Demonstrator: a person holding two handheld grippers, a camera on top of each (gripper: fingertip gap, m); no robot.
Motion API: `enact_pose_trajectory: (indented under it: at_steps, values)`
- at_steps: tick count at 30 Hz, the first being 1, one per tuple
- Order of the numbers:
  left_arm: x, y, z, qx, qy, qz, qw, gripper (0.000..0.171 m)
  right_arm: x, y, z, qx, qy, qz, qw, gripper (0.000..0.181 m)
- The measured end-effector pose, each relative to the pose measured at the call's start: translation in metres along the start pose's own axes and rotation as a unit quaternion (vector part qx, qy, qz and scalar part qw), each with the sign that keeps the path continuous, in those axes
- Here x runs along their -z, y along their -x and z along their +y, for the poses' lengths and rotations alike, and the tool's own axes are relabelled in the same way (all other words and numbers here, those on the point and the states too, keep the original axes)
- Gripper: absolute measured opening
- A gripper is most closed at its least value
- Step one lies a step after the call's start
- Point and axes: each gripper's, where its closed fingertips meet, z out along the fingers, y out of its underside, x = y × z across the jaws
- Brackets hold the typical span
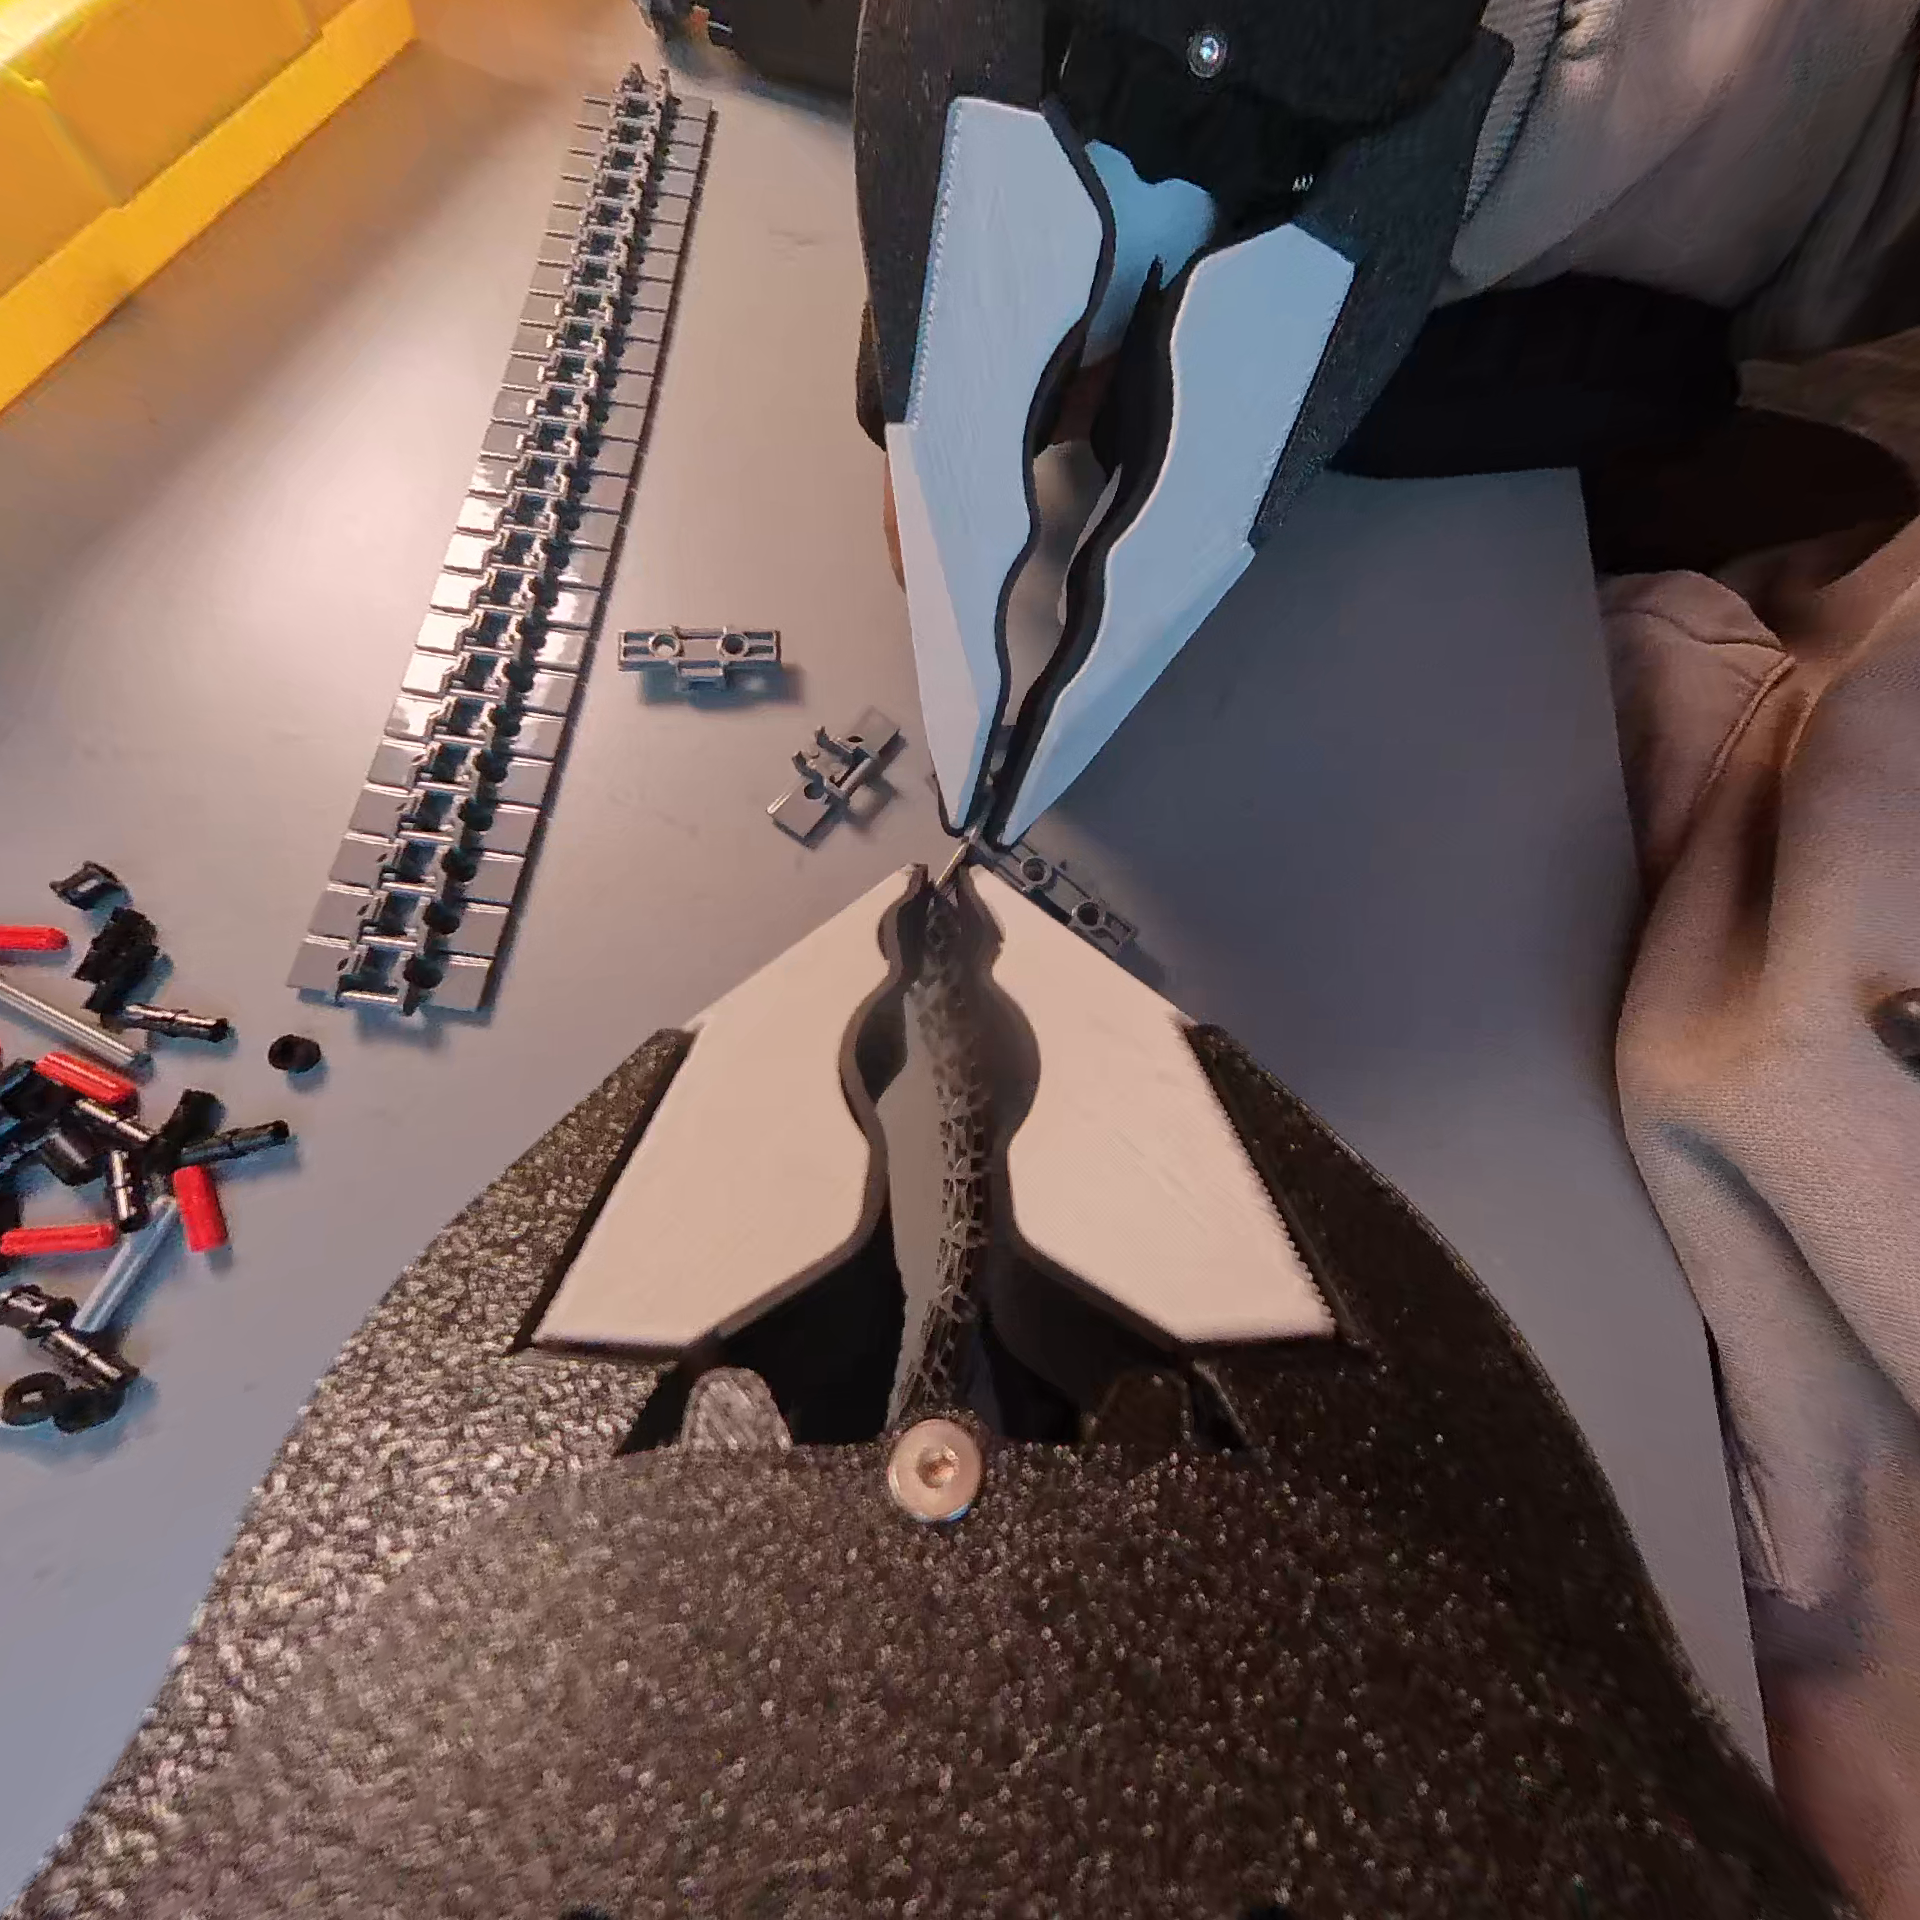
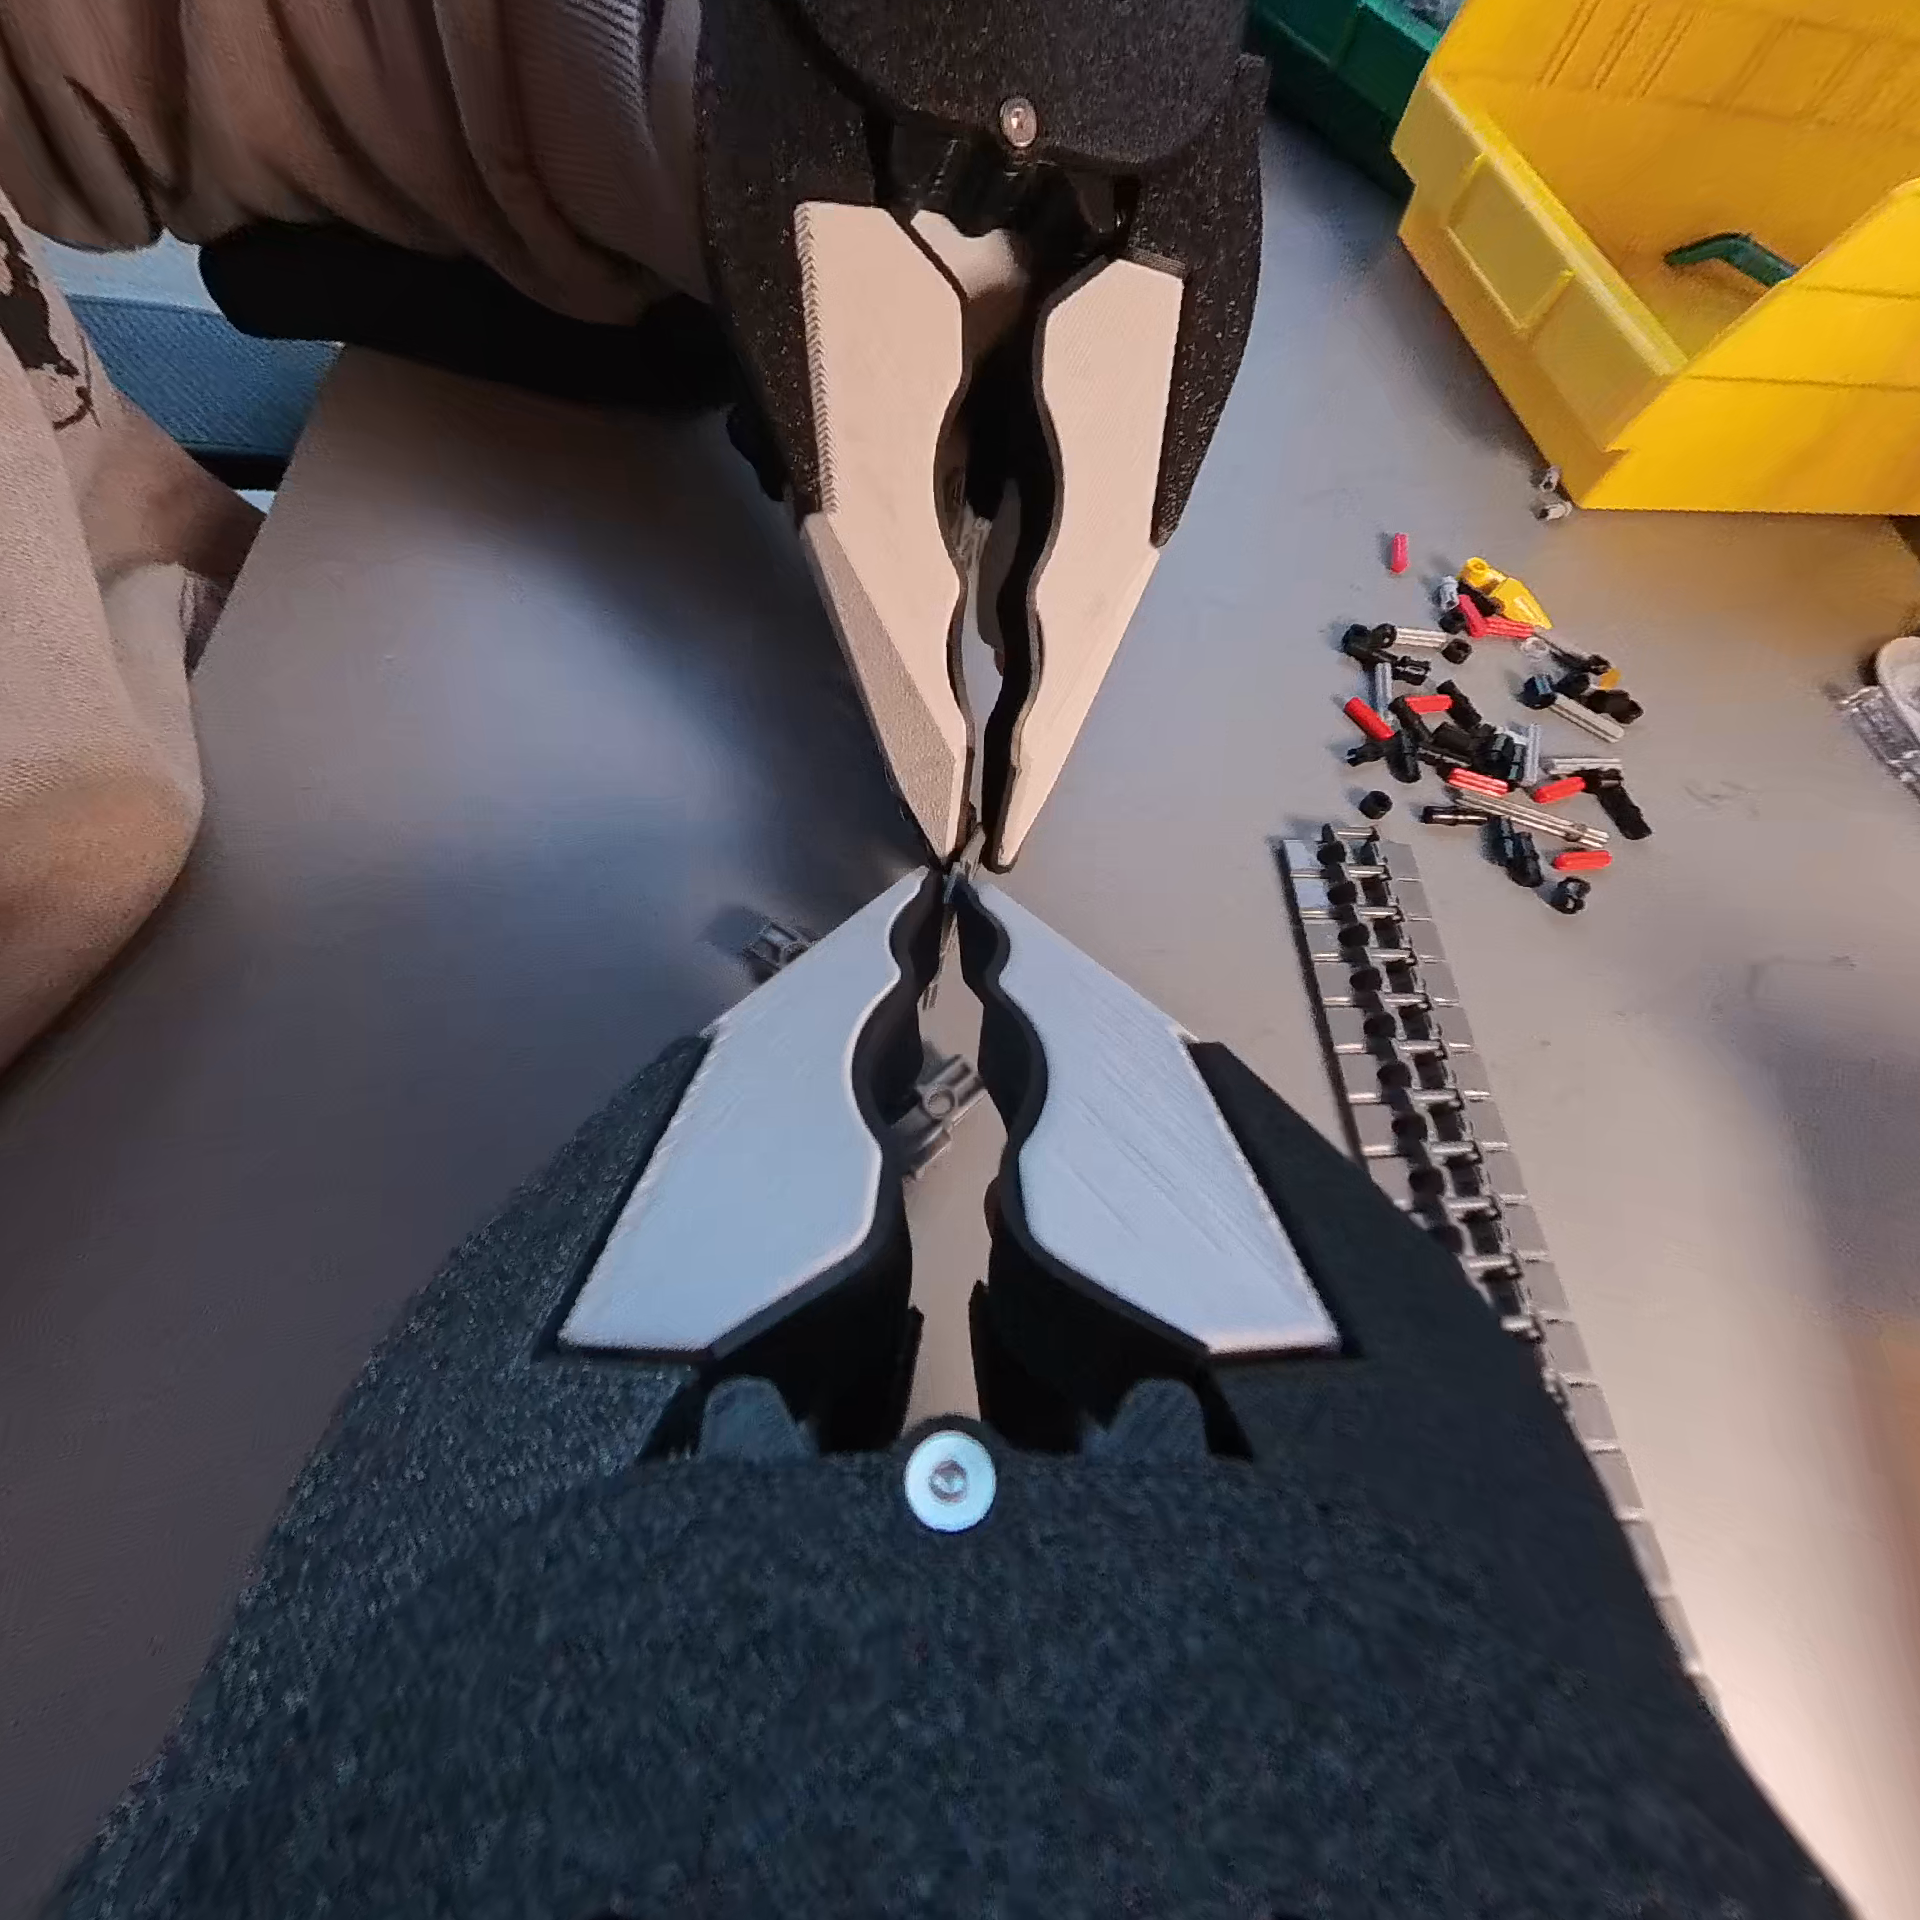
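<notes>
Grey link, small and thin, is hanging above the table between your tongs, left gripper and right gripper both pinching it tip to tip, seemingly steadying it, with the track strip lying far left.
</notes>
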Motion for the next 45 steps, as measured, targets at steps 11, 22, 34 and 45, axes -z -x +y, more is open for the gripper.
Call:
enact_pose_trajectory:
  at_steps: [11,22,34,45]
  values:
    - [0.002,-0.013,0.004,-0.053,0.047,0.021,0.997,0.003,-0.002,0.012,0.001,-0.009,-0.011,-0.054,0.998,0.000]
    - [-0.001,-0.002,0.003,-0.008,0.041,0.003,0.999,0.002,-0.003,0.004,0.001,-0.006,-0.004,-0.010,1.000,0.000]
    - [0.014,0.027,-0.015,0.050,-0.005,-0.029,0.998,0.002,0.027,-0.019,-0.025,-0.028,-0.064,0.028,0.997,0.000]
    - [0.022,0.003,-0.035,0.077,-0.075,0.066,0.992,0.002,0.010,-0.013,-0.013,-0.093,-0.057,-0.017,0.994,0.028]
